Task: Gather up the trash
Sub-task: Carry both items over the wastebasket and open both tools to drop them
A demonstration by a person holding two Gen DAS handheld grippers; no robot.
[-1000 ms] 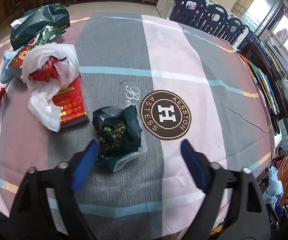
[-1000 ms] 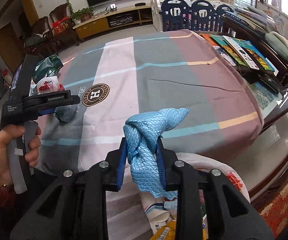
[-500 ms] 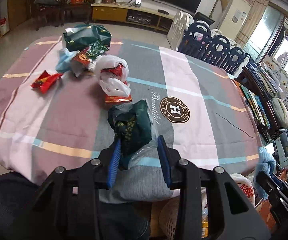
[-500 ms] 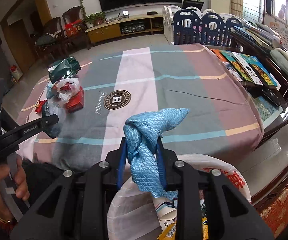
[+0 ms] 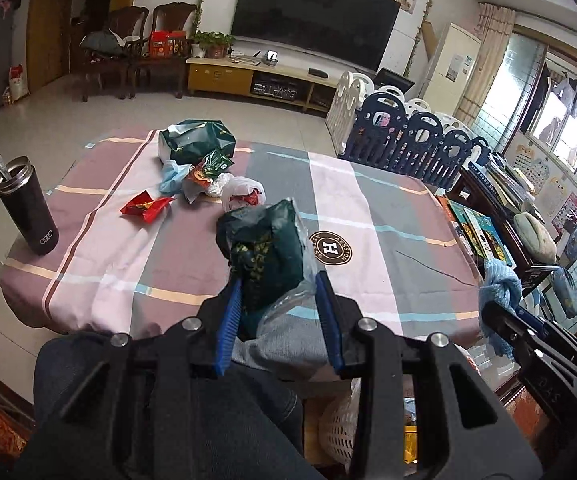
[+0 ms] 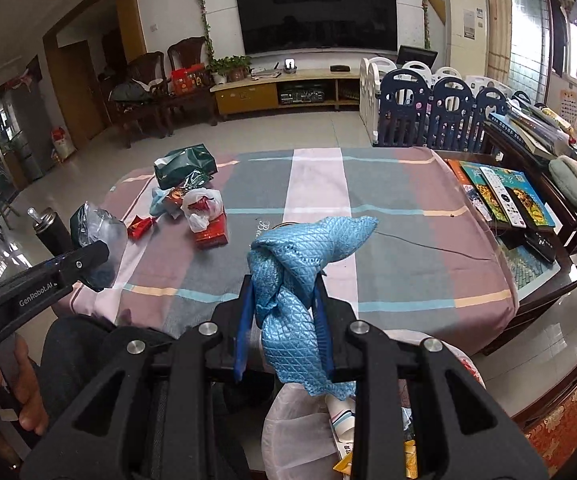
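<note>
Off the near edge of the worktop (image 5: 388, 216), my left gripper (image 5: 278, 312) was clamped on a dark green wrapper (image 5: 266, 248), long axis running up out of it. The bin bag (image 6: 308, 428) lay below and right, under my right gripper (image 6: 284, 320), itself closed on a blue cloth (image 6: 300, 264). More litter (image 5: 204, 176) sat across the striped cloth; living room beyond.

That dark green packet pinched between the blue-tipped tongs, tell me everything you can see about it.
The dark green packet is a crumpled snack-type wrapper, seemingly foil or plastic, with yellowish print on its front and clear, wrinkled film bunched around its lower right side. The left gripper holds it clamped between its blue pads, lifted off the striped tablecloth and standing roughly upright. In the right wrist view it shows at the far left, off the table's edge. Only the gripper touches it.
</note>
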